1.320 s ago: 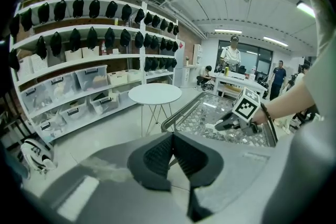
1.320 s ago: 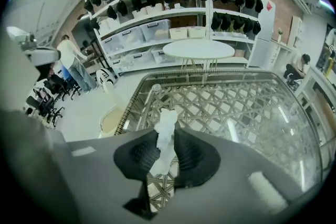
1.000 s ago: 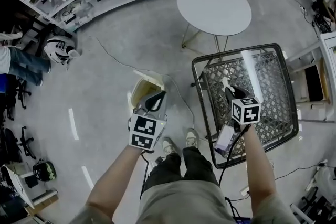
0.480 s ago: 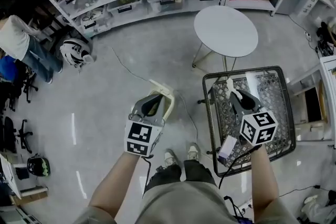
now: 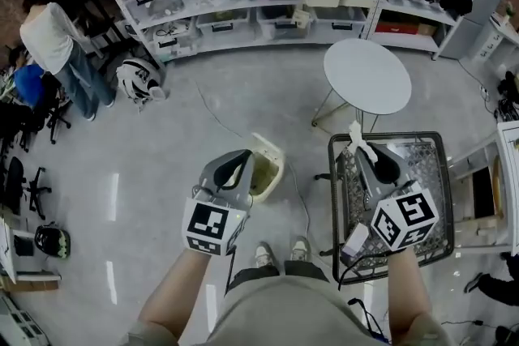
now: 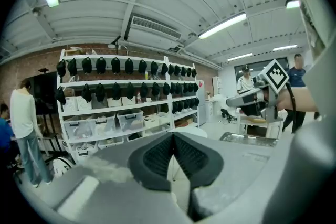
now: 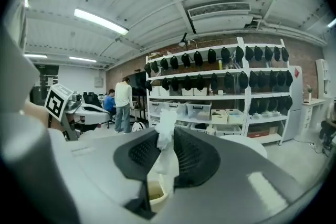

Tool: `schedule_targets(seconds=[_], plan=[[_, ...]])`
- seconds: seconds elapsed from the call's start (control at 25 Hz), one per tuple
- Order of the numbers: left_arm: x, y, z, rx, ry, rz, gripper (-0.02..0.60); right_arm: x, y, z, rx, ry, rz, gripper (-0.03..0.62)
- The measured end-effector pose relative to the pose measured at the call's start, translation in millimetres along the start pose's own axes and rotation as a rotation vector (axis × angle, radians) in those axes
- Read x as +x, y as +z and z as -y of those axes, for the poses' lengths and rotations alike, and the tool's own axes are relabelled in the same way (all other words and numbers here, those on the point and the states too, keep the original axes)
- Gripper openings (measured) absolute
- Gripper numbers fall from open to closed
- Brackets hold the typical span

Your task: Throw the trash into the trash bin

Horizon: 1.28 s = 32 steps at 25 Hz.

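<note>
Two grey hand-held grippers are showing: the left gripper (image 5: 242,156) and the right gripper (image 5: 358,147), each carrying one marker cube. One crumpled white paper scrap (image 5: 353,132) is appearing. One cream plastic trash bin (image 5: 274,160), one round white table (image 5: 366,77) and one black wire-mesh cart (image 5: 443,174) are standing. Two helmets, one white (image 5: 138,81) and one dark (image 5: 49,241), are lying on the floor.

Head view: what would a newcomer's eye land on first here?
The right gripper, over a wire basket at the right, pinches a crumpled white tissue in its jaws. The left gripper, jaws together and empty, sits above a cream trash bin mid-picture.
</note>
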<state>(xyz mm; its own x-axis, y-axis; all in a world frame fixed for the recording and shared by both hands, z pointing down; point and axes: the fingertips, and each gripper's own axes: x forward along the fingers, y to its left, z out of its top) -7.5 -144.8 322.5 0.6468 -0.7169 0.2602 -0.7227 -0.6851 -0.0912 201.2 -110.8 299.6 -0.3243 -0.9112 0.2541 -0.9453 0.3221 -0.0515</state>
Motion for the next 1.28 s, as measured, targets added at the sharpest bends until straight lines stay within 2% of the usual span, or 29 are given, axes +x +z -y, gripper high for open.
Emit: schedule_targets(seconds=[0.12, 0.28, 0.48, 0.56, 0.64, 0.8, 0.96, 1.08, 1.28], plan=[[-28, 19, -13, 0.002, 0.04, 0.043, 0.003, -3, 26, -26, -0.01, 0.045, 0.038, 0.069], [-59, 23, -32, 0.065, 0.123, 0.049, 0.003, -2, 53, -63, 0.033, 0.161, 0.073, 0.069], [-84, 10, -49, 0.051, 0.19, 0.026, 0.003, 10, 65, -94, -0.097, 0.217, 0.084, 0.069], [-89, 4, -57, 0.041, 0.211, 0.019, 0.002, 19, 59, -102, -0.096, 0.245, 0.069, 0.069], [-91, 0, -66, 0.039, 0.227, 0.011, 0.003, 34, 51, -111, -0.099, 0.272, 0.042, 0.069], [-81, -14, -85, 0.028, 0.247, -0.013, 0.002, 77, 28, -132, -0.19, 0.324, -0.023, 0.069], [-68, -37, -112, -0.018, 0.268, -0.04, 0.002, 131, -2, -154, -0.179, 0.38, -0.105, 0.069], [-57, -55, -133, -0.111, 0.282, -0.026, 0.003, 174, -36, -164, -0.161, 0.403, -0.192, 0.069], [-38, -121, -157, -0.161, 0.294, -0.13, 0.003, 234, -109, -173, -0.086, 0.397, -0.333, 0.069]])
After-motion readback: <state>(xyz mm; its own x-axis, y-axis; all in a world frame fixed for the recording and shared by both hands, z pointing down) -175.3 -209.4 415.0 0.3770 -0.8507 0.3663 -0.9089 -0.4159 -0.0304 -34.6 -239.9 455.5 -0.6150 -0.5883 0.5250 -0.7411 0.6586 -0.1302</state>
